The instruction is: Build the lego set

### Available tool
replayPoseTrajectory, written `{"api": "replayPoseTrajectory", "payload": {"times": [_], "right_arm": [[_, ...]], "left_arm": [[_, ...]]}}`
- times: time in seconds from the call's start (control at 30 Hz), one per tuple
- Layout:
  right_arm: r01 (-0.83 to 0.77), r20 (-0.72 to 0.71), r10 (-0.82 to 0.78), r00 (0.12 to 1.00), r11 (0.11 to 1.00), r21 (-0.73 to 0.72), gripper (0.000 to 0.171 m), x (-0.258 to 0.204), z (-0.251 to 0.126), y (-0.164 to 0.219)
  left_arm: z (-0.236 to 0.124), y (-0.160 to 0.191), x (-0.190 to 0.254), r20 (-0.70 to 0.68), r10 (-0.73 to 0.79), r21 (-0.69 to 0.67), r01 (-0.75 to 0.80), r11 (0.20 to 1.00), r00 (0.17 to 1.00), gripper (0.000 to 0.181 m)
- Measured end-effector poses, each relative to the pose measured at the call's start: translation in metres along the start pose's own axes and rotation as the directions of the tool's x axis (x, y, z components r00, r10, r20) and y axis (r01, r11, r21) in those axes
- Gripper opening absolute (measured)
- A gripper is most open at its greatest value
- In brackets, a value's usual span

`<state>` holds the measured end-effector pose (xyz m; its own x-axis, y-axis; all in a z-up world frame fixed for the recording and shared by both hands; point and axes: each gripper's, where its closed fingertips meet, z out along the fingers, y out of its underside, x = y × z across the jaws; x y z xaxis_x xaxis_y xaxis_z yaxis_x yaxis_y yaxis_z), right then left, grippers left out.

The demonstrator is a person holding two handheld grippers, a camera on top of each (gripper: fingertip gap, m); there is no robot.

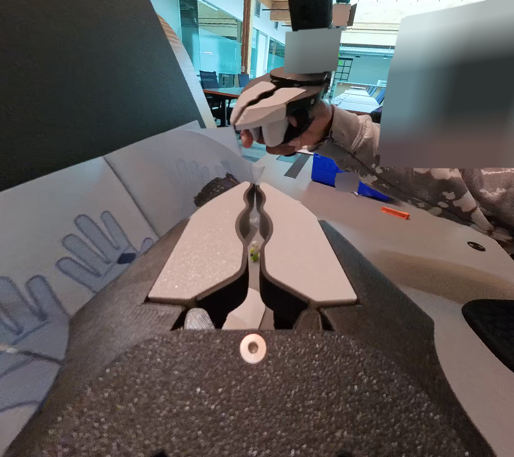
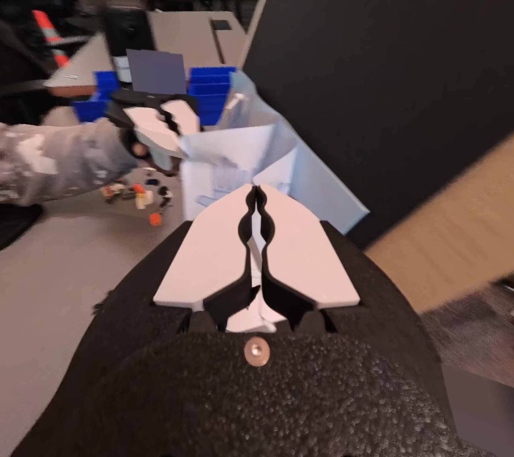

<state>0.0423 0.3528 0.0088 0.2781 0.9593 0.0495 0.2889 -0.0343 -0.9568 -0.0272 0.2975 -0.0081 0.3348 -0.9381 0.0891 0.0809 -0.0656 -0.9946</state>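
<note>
With the left gripper [image 1: 254, 187] clenched on a page corner of the instruction booklet [image 2: 230, 154] and the right gripper [image 2: 255, 188] pinched shut on its fold, the page should be turned slowly, kept untorn, and laid clear of the loose lego pieces [image 2: 139, 194] at nine o'clock.

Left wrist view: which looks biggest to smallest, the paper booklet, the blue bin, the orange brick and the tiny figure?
1. booklet
2. blue bin
3. orange brick and minifigure: both look tiny and about alike, so I won't rank them.
</note>
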Motion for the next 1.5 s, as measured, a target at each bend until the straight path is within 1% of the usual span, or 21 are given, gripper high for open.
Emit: {"api": "replayPoseTrajectory", "payload": {"times": [0.07, 0.13, 0.17, 0.23, 0.3, 0.33, 0.37, 0.43, 0.5, 0.57, 0.7, 0.87, 0.93, 1.03, 1.1, 1.2, 1.23, 1.3, 1.4, 1.47, 1.5], "right_arm": [[0.041, -0.158, -0.049, 0.986, 0.998, -0.053, 0.000, 0.025, -0.005, 0.004], [0.079, -0.306, -0.099, 0.947, 0.994, -0.077, 0.000, 0.041, -0.012, 0.002], [0.101, -0.369, -0.122, 0.922, 0.992, -0.075, 0.004, 0.044, -0.016, -0.003], [0.177, -0.476, -0.198, 0.857, 0.980, -0.089, 0.018, 0.043, -0.024, -0.012], [0.298, -0.533, -0.326, 0.781, 0.944, -0.141, 0.021, 0.028, -0.027, -0.018], [0.351, -0.507, -0.389, 0.769, 0.920, -0.173, 0.021, 0.013, -0.021, -0.016], [0.379, -0.446, -0.431, 0.784, 0.902, -0.206, 0.021, -0.005, -0.011, -0.008], [0.368, -0.301, -0.439, 0.847, 0.892, -0.264, 0.026, -0.036, 0.016, 0.017], [0.343, -0.212, -0.421, 0.882, 0.882, -0.322, 0.035, -0.049, 0.042, 0.041], [0.316, -0.196, -0.388, 0.901, 0.894, -0.318, 0.037, -0.049, 0.063, 0.051], [0.228, -0.138, -0.267, 0.954, 0.942, -0.247, 0.037, -0.055, 0.094, 0.044], [0.188, -0.122, -0.216, 0.969, 0.960, -0.206, 0.034, -0.056, 0.110, 0.032], [0.181, -0.132, -0.210, 0.969, 0.963, -0.202, 0.034, -0.053, 0.111, 0.031], [0.178, -0.127, -0.205, 0.970, 0.964, -0.197, 0.034, -0.055, 0.113, 0.029], [0.190, -0.131, -0.219, 0.967, 0.961, -0.200, 0.034, -0.055, 0.114, 0.027], [0.208, -0.139, -0.239, 0.961, 0.956, -0.207, 0.033, -0.056, 0.115, 0.024], [0.220, -0.142, -0.253, 0.957, 0.953, -0.210, 0.033, -0.056, 0.115, 0.022], [0.255, -0.150, -0.292, 0.945, 0.940, -0.224, 0.032, -0.058, 0.118, 0.020], [0.298, -0.143, -0.339, 0.930, 0.921, -0.250, 0.032, -0.062, 0.126, 0.020], [0.318, -0.128, -0.361, 0.924, 0.910, -0.266, 0.032, -0.066, 0.132, 0.021], [0.325, -0.127, -0.370, 0.920, 0.904, -0.277, 0.033, -0.066, 0.135, 0.022]], "left_arm": [[-0.007, -0.003, -0.004, 0.016, 0.002, -0.003, -0.002, 1.000, 1.000, 0.000], [-0.013, -0.007, -0.007, 0.029, 0.002, -0.003, -0.002, 1.000, 1.000, 0.000], [-0.016, -0.008, -0.009, 0.034, 0.001, -0.004, -0.001, 1.000, 0.999, 0.000], [-0.023, -0.011, -0.012, 0.045, 0.004, -0.006, -0.004, 1.000, 0.999, 0.000], [-0.031, -0.013, -0.015, 0.054, 0.003, -0.012, -0.003, 1.000, 0.999, 0.000], [-0.035, -0.014, -0.017, 0.060, 0.002, -0.017, -0.001, 1.000, 0.998, 0.000], [-0.039, -0.014, -0.018, 0.066, 0.002, -0.022, -0.001, 1.000, 0.998, 0.000], [-0.046, -0.015, -0.022, 0.079, 0.003, -0.033, 0.000, 0.999, 0.997, 0.000], [-0.053, -0.015, -0.026, 0.094, 0.001, -0.042, 0.003, 0.999, 0.996, 0.000], [-0.059, -0.017, -0.028, 0.115, -0.002, -0.042, 0.007, 0.999, 0.993, 0.001], [-0.078, -0.024, -0.036, 0.188, 0.006, -0.030, -0.001, 1.000, 0.982, 0.005], [-0.113, -0.023, -0.061, 0.320, -0.045, 0.013, 0.043, 0.999, 0.946, 0.009], [-0.120, -0.009, -0.073, 0.392, -0.040, -0.041, 0.061, 0.997, 0.919, 0.010], [-0.111, 0.013, -0.075, 0.422, 0.008, -0.145, 0.059, 0.988, 0.906, 0.014], [-0.099, 0.021, -0.074, 0.432, 0.017, -0.184, 0.070, 0.980, 0.902, 0.015], [-0.084, 0.030, -0.081, 0.487, 0.038, -0.239, 0.092, 0.967, 0.873, 0.016], [-0.081, 0.034, -0.085, 0.515, 0.049, -0.264, 0.104, 0.959, 0.856, 0.015], [-0.079, 0.041, -0.092, 0.564, 0.073, -0.296, 0.119, 0.948, 0.823, 0.008], [-0.079, 0.040, -0.092, 0.599, 0.064, -0.272, 0.128, 0.954, 0.798, 0.006], [-0.081, 0.040, -0.091, 0.606, 0.024, -0.217, 0.136, 0.967, 0.795, 0.005], [-0.082, 0.040, -0.091, 0.608, -0.020, -0.171, 0.156, 0.973, 0.793, 0.005]]}}
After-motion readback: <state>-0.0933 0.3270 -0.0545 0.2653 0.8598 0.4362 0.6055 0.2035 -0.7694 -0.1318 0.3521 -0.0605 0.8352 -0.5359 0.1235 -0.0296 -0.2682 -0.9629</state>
